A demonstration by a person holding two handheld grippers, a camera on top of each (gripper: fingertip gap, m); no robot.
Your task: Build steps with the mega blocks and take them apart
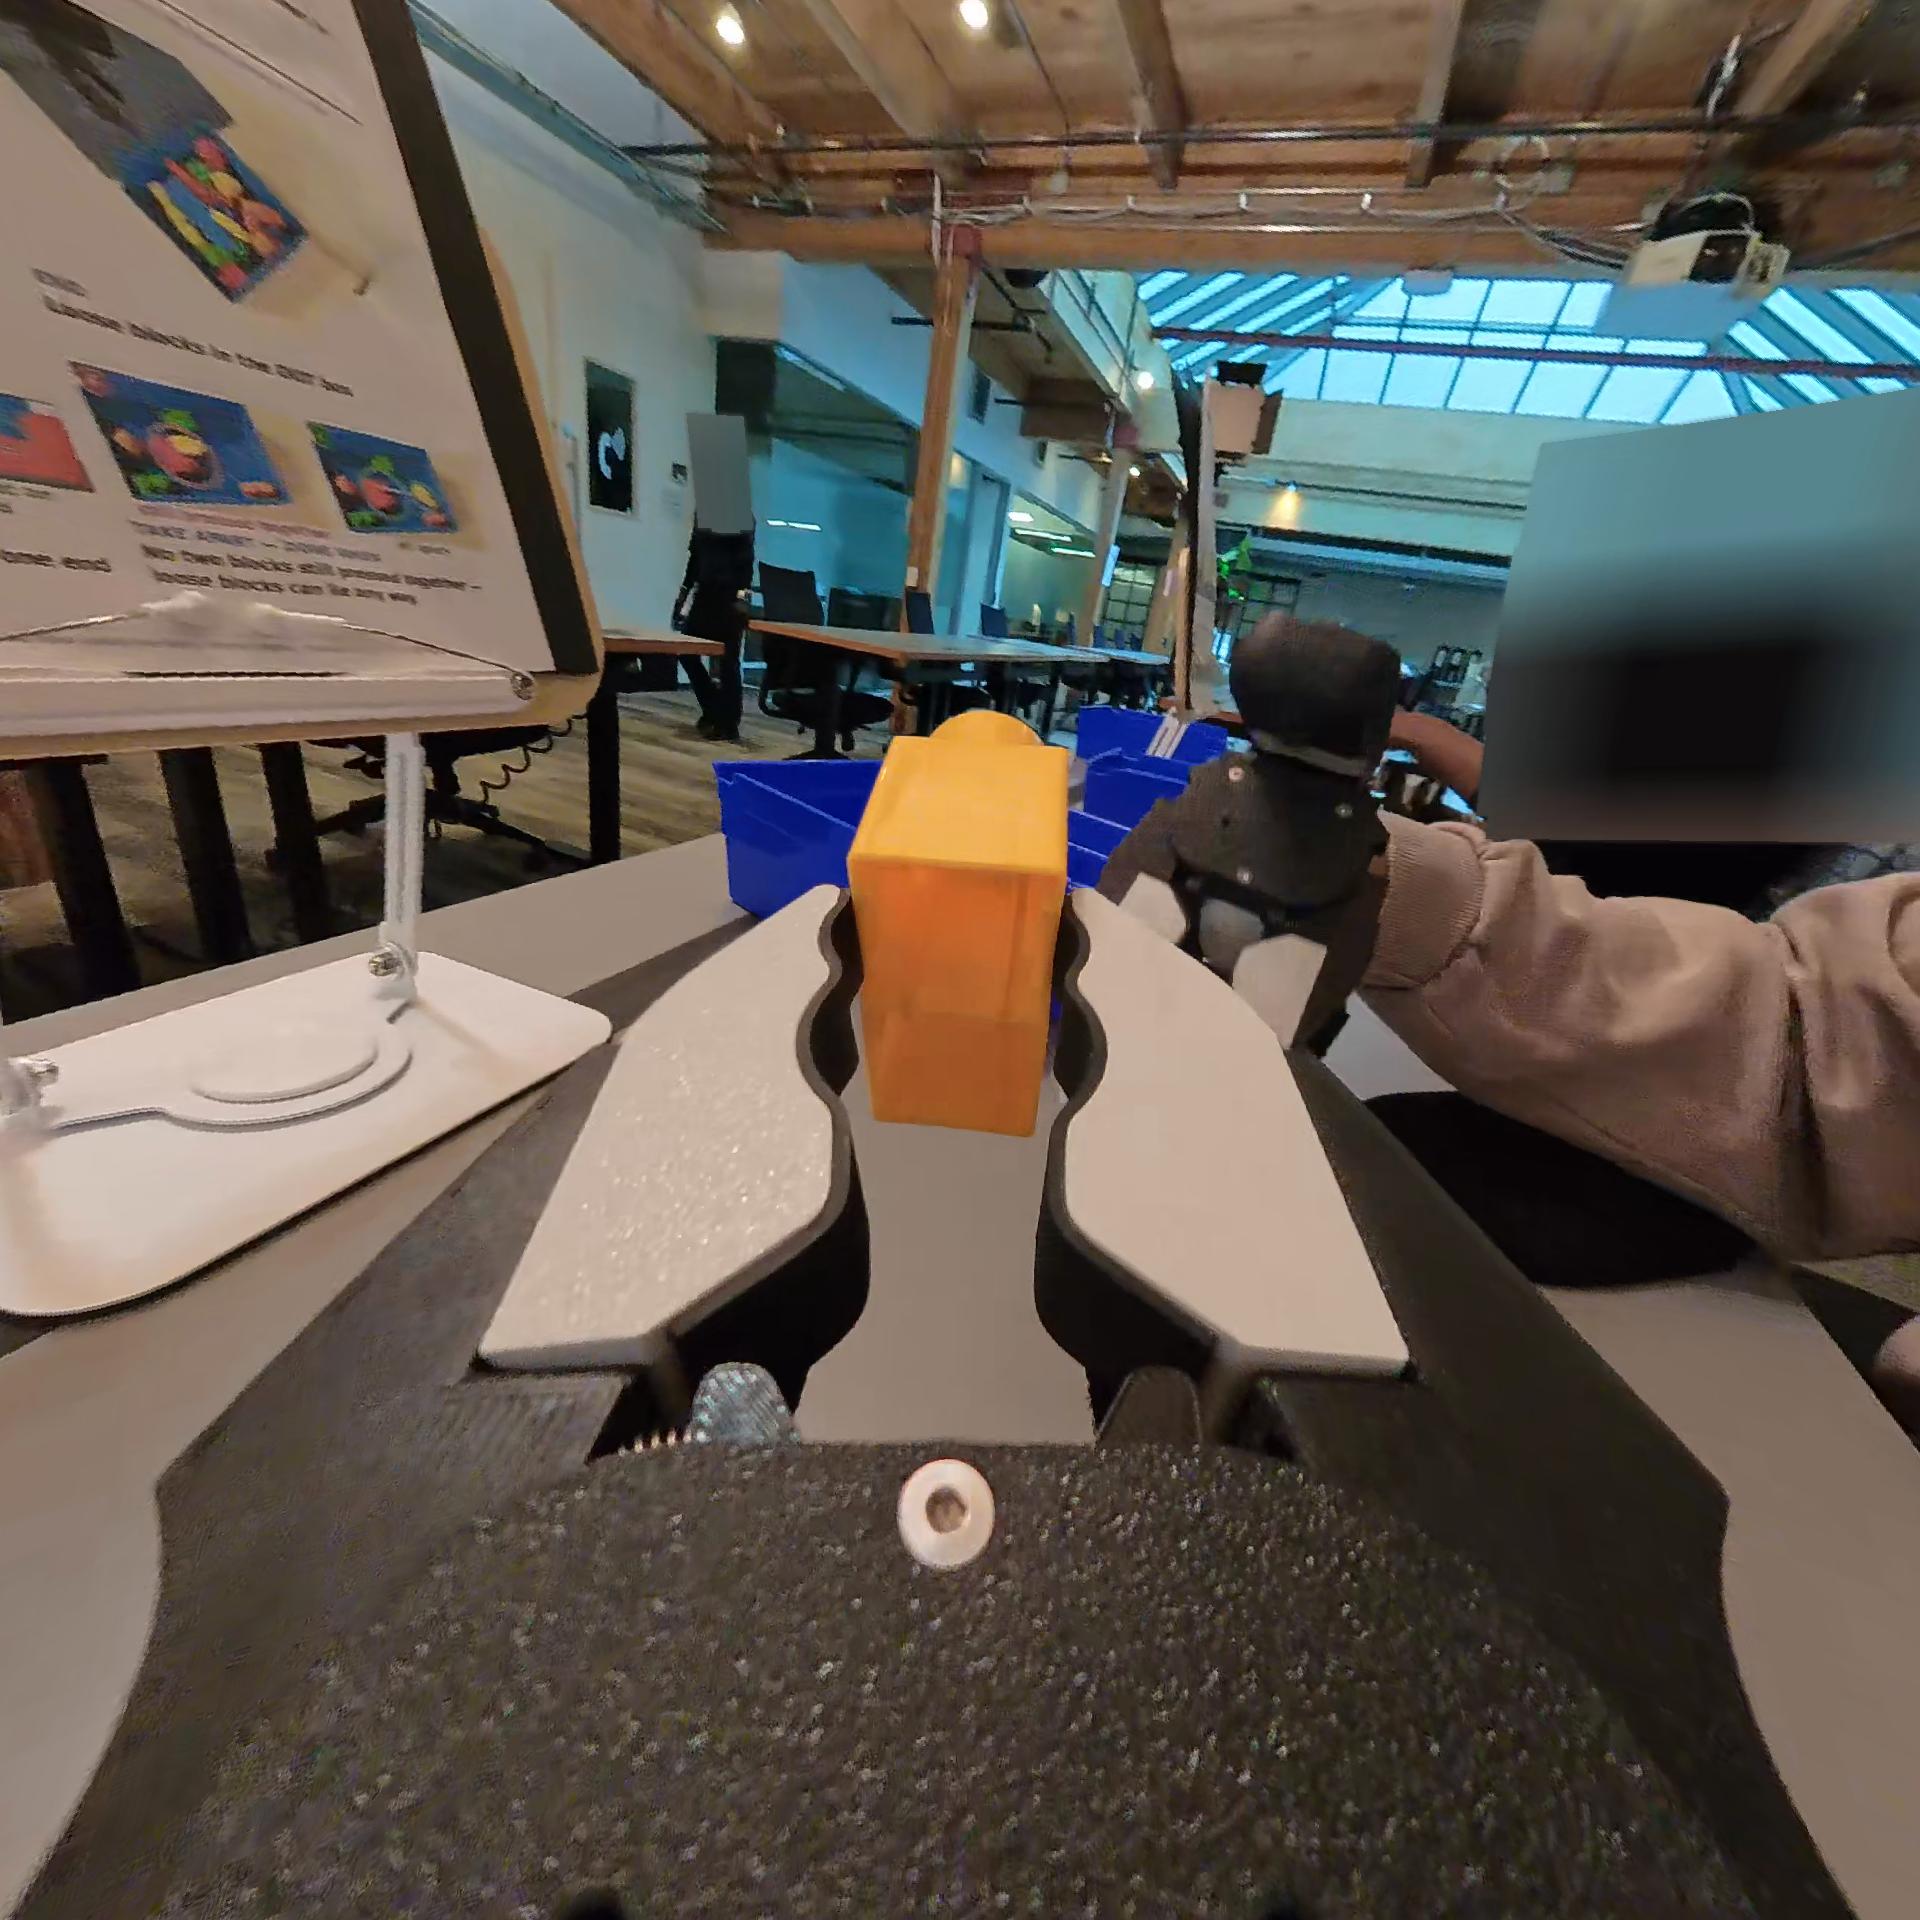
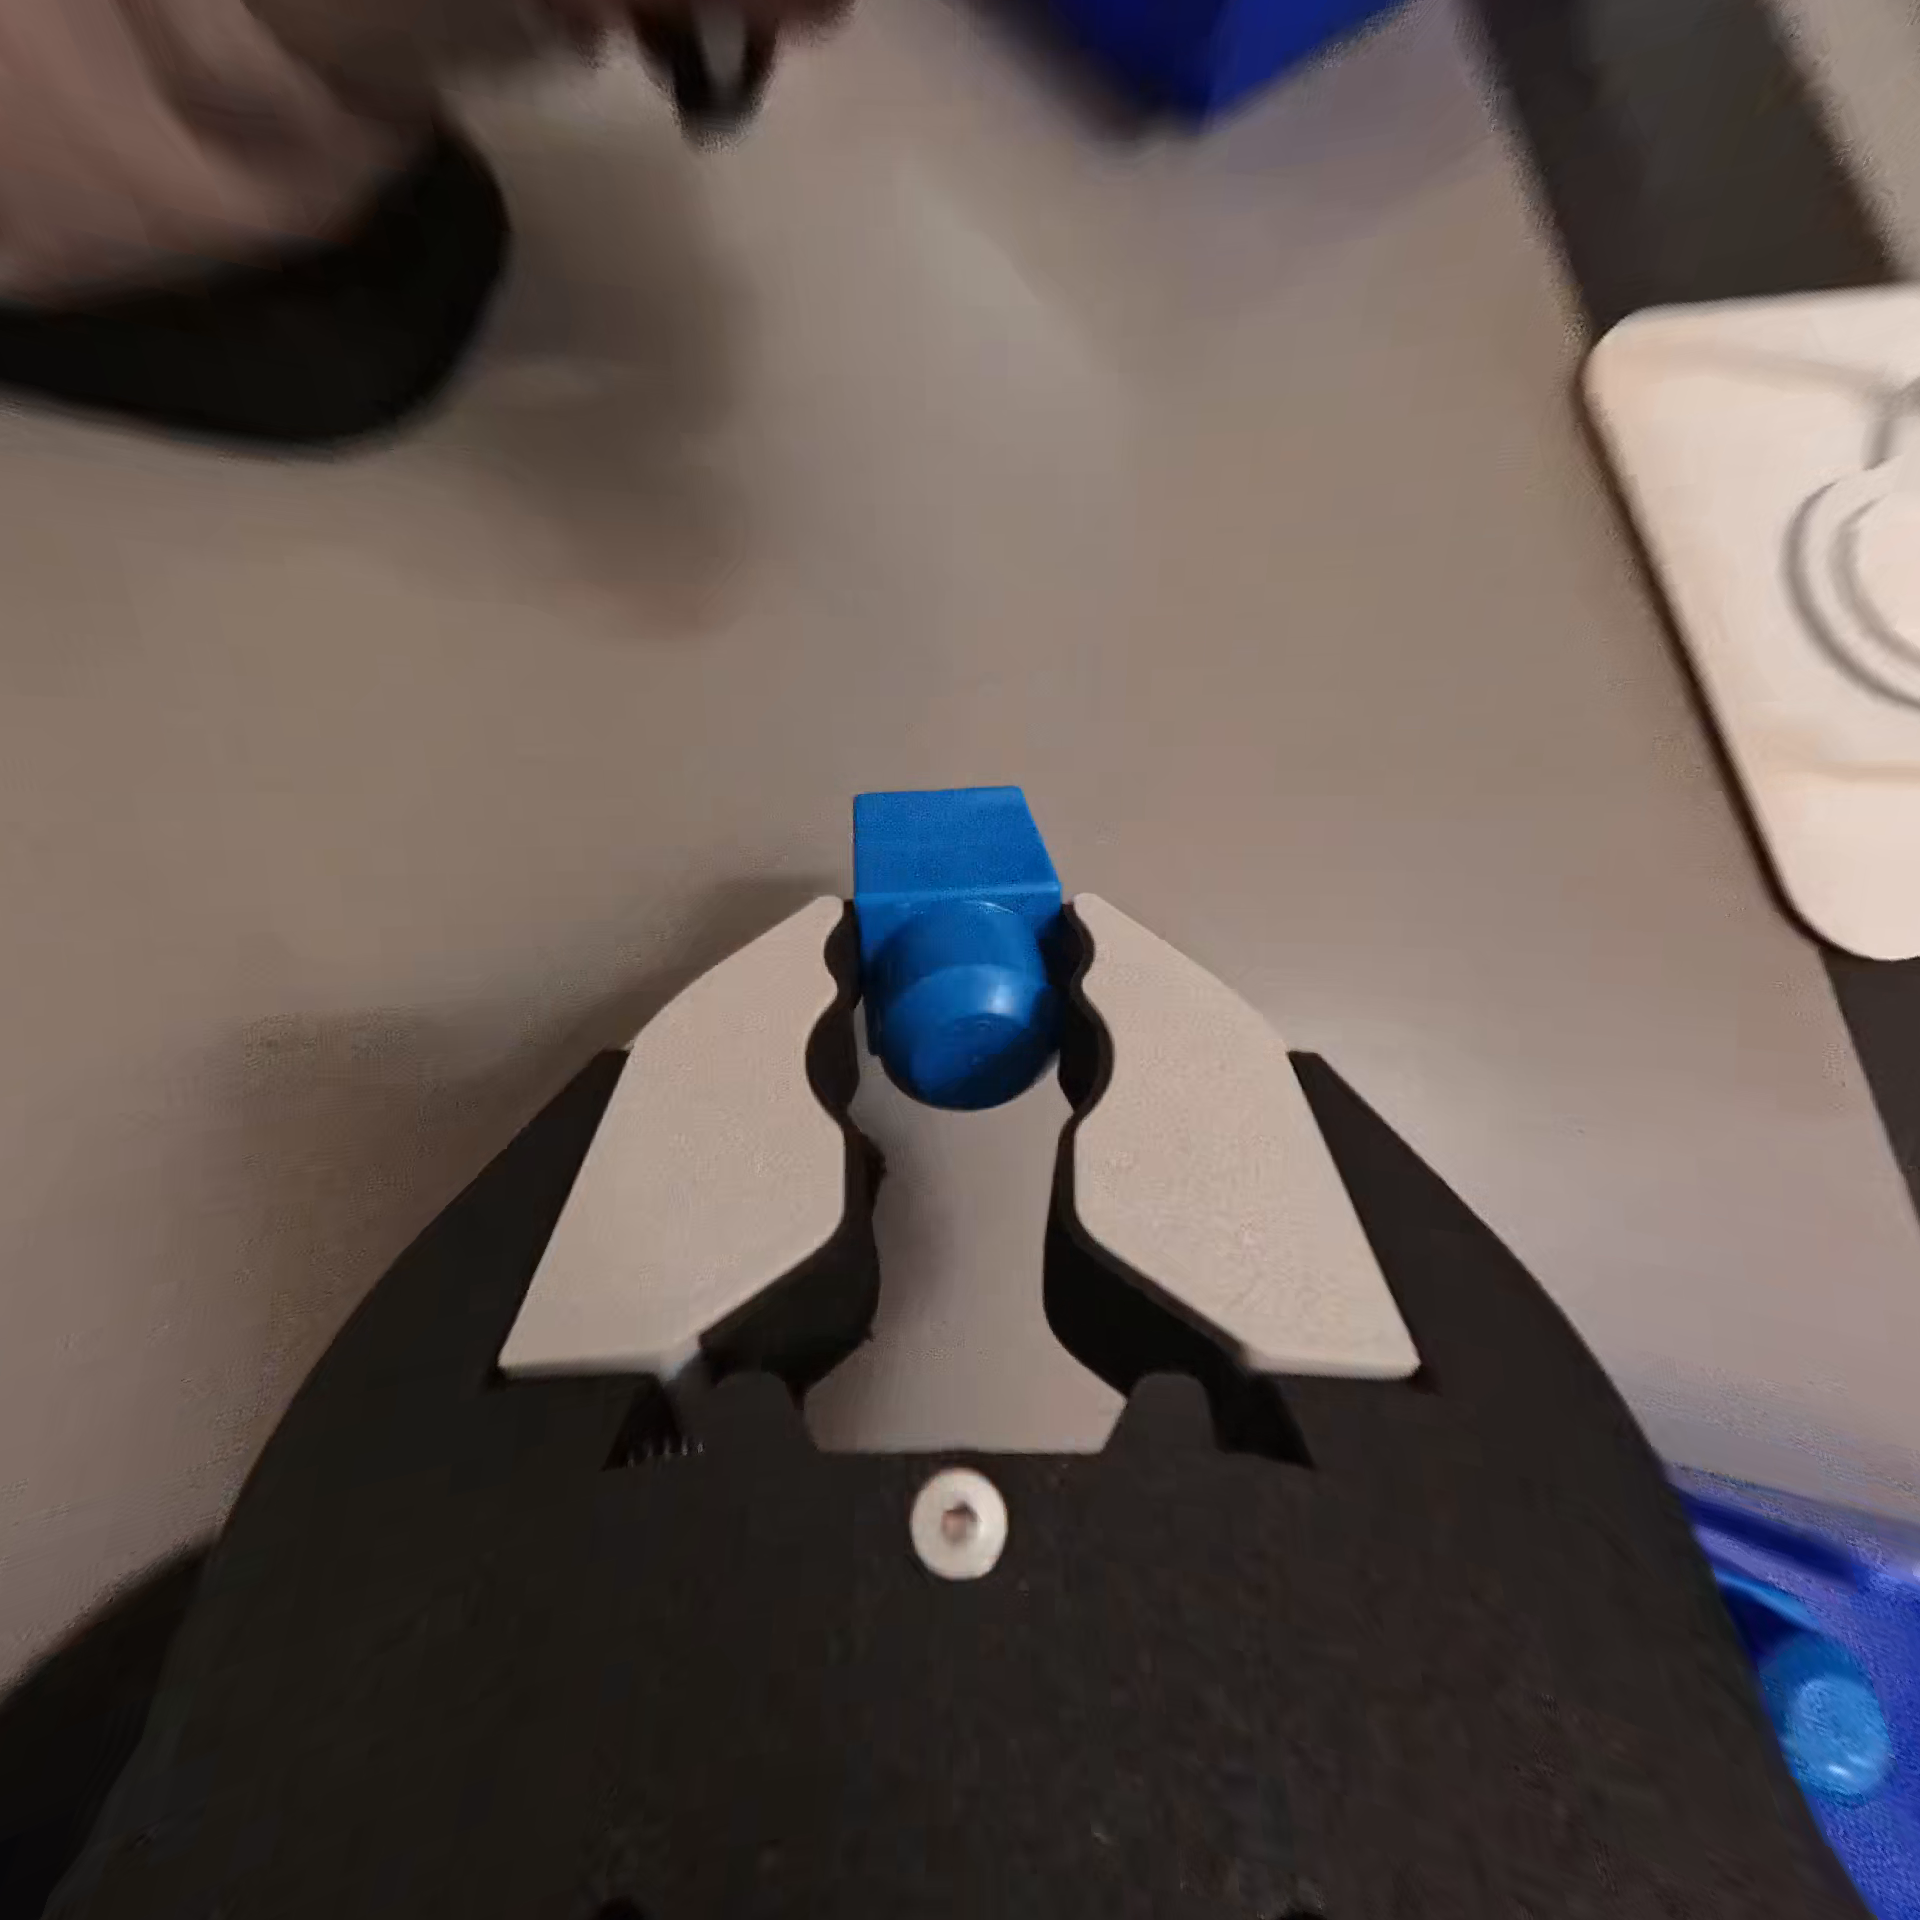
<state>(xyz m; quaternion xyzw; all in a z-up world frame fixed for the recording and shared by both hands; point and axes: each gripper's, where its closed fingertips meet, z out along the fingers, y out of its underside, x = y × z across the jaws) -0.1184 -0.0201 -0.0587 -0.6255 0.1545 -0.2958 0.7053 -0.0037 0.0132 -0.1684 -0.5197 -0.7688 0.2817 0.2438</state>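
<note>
Between the left gripper's (image 1: 956, 935) closed jaws sits an orange block (image 1: 951, 935), between the right gripper's (image 2: 961, 971) a blue block (image 2: 951, 935), both unjoined above the grey table (image 2: 935, 520), so no step appears built.

In the left wrist view, the orange block (image 1: 956, 935) hides the middle of the blue bin (image 1: 790, 842) at the table's far edge, and only the top of its stud shows. The instruction sheet (image 1: 229, 343) on its white stand (image 1: 281, 1081) runs off the top and left edges. In the right wrist view, the far left corner of the table (image 2: 935, 582) is smeared by motion blur; a sleeve (image 2: 156, 177) and a dark shape there cannot be made out. A blue bin corner (image 2: 1195, 52) is cut by the top edge. Blurred blue pieces (image 2: 1829, 1704) sit at the lower right corner.
</note>
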